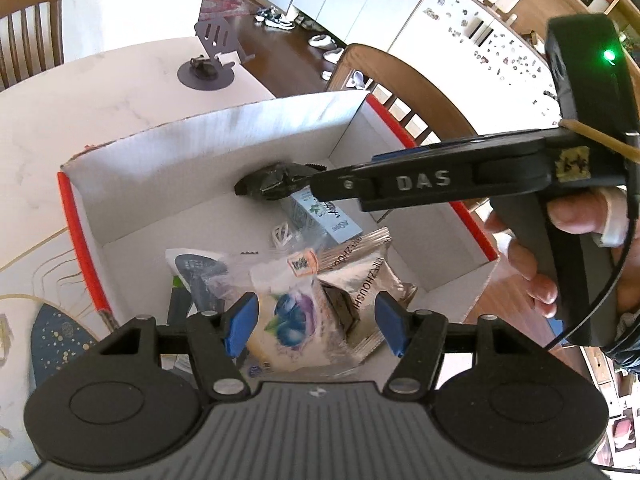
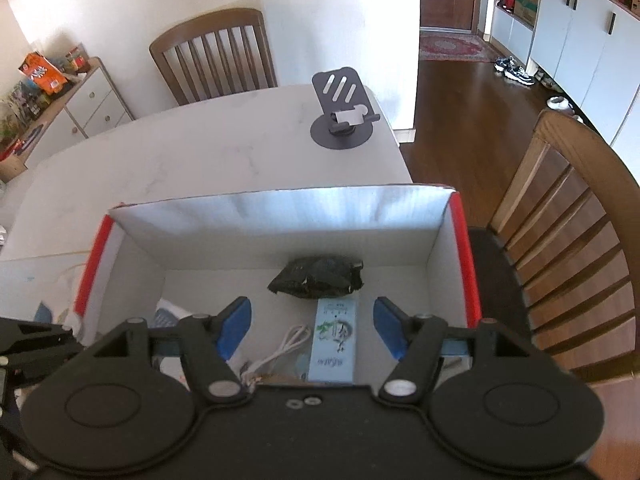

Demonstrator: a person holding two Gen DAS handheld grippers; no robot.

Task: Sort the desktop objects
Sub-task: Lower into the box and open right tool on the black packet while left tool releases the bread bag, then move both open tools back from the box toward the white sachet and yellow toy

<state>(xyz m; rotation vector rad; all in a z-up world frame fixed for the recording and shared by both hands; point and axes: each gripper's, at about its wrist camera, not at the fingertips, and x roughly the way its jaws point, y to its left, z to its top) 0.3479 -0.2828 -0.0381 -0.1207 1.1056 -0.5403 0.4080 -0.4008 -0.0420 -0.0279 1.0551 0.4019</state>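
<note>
Black crinkled packet (image 2: pixel 318 277) lies at twelve o'clock in my cardboard box (image 2: pixel 280 216); my right tongs (image 2: pixel 312 330) and left tongs (image 1: pixel 314 322) both gape wide, empty.

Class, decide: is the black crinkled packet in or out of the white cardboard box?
In. The black crinkled packet lies on the floor of the white cardboard box, by its far wall.

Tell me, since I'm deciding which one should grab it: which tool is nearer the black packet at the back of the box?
Right. The right tool hangs open just short of the black packet, facing it. The left tool is open farther back, over the snack bags.
</note>
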